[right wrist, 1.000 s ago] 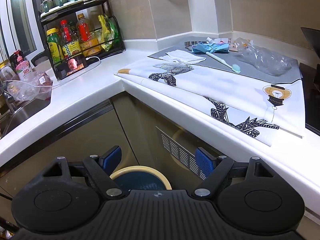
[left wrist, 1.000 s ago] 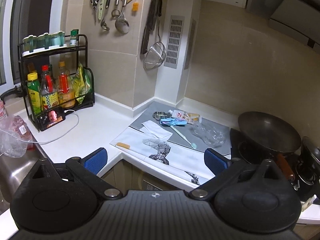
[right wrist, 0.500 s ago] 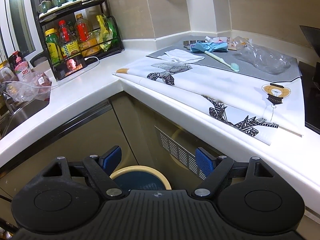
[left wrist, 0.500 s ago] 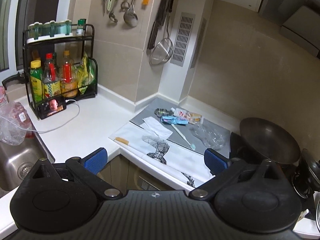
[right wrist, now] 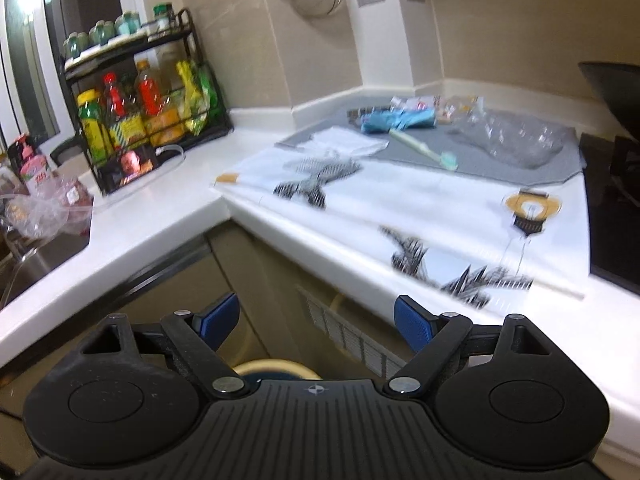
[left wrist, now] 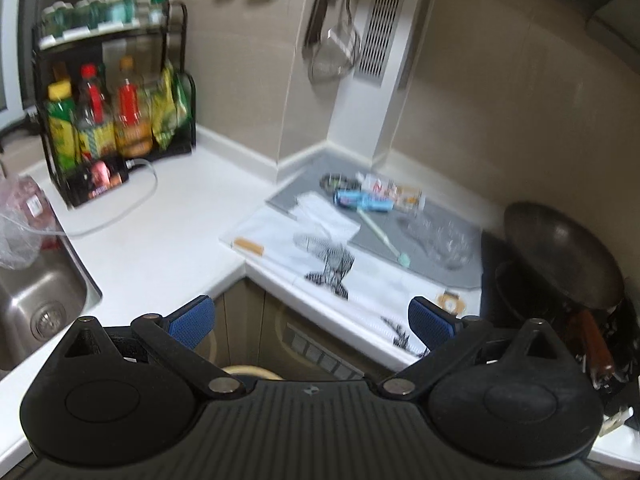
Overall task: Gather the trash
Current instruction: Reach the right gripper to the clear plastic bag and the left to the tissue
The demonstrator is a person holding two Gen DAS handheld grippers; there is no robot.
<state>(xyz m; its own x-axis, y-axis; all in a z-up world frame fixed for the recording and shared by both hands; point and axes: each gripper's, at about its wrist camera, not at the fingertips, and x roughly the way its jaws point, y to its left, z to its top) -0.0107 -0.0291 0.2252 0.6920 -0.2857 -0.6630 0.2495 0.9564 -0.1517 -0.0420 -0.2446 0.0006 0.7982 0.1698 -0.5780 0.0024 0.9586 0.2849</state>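
Note:
Trash lies on a grey mat (left wrist: 460, 276) at the counter corner: a crushed clear bottle (left wrist: 440, 240) (right wrist: 516, 142), a blue wrapper (left wrist: 362, 200) (right wrist: 396, 120), a toothbrush (left wrist: 384, 236) (right wrist: 424, 148), a white tissue (left wrist: 324, 216) (right wrist: 348, 142) and small packets (left wrist: 392, 190). A yellow-rimmed bin (left wrist: 244, 372) (right wrist: 272, 366) stands on the floor below the counter. My left gripper (left wrist: 310, 320) hangs open in front of the counter edge, holding nothing. Lower down, before the cabinet, my right gripper (right wrist: 316, 318) has its jaws opening with nothing between them.
A white printed cloth (right wrist: 400, 208) covers the counter's front. A bottle rack (left wrist: 116, 120) and a phone with cable (left wrist: 104, 178) stand at the left. A sink (left wrist: 36, 300) with a plastic bag (left wrist: 20, 224) is far left; a wok (left wrist: 560, 256) sits on the stove at the right.
The left gripper has moved forward and down toward the counter corner, and the bin rim now shows below it. The right gripper has barely moved; its jaws stand slightly wider.

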